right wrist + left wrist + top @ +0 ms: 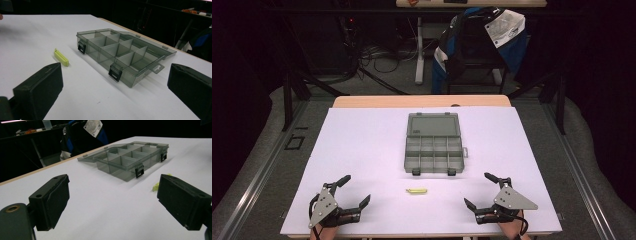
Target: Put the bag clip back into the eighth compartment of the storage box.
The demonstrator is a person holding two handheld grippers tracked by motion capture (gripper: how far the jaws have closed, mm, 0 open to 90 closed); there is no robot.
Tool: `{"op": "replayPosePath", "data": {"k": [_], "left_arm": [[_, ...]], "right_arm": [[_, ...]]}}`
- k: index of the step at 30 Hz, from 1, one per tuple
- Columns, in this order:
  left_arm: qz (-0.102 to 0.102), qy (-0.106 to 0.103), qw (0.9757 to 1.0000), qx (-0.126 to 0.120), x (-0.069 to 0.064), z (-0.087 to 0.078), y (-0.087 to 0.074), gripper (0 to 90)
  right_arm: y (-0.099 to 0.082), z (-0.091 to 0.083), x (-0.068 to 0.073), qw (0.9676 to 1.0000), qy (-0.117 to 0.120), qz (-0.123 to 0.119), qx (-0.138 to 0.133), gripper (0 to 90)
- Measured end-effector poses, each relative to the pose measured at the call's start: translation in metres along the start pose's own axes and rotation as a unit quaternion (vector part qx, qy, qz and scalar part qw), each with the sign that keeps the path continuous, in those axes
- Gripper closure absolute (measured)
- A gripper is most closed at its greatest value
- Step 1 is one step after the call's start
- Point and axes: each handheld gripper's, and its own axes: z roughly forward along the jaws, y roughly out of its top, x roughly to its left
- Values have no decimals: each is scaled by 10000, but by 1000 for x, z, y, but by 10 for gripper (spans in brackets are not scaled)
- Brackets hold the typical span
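Note:
A grey see-through compartment box (433, 147) lies open in the middle of the white table, its lid folded back toward the far side. It has several empty compartments and two black latches on its near wall (115, 72). A small yellow-green clip (416, 190) lies on the table in front of the box, also seen as the yellow-green clip (61, 57) and partly behind a jaw (155, 186). My left gripper (353, 191) rests at the near left, open, nothing between its jaws. My right gripper (478, 190) rests at the near right, open and empty as well.
The white sheet (362, 140) covers a wooden table whose far edge (422, 101) shows. Beyond it stands a chair draped with a blue and black jacket (482, 37), plus cables on the floor. Dark rails run along both sides.

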Motion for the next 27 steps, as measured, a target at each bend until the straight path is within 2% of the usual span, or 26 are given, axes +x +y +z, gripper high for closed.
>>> {"op": "replayPosePath", "data": {"k": [8,15,19,27], "left_arm": [[-3,8,10000,6,0,0,0,108],[-11,-5,10000,15,-1,2,0,108],[-24,-7,10000,10,0,2,0,108],[-22,-17,10000,15,0,3,0,108]], "right_arm": [[1,2,1,10000,77,19,39,0],[5,10,4,9996,245,47,136,0],[6,13,7,9991,341,146,225,0],[17,27,10,9976,572,-37,377,0]]}}
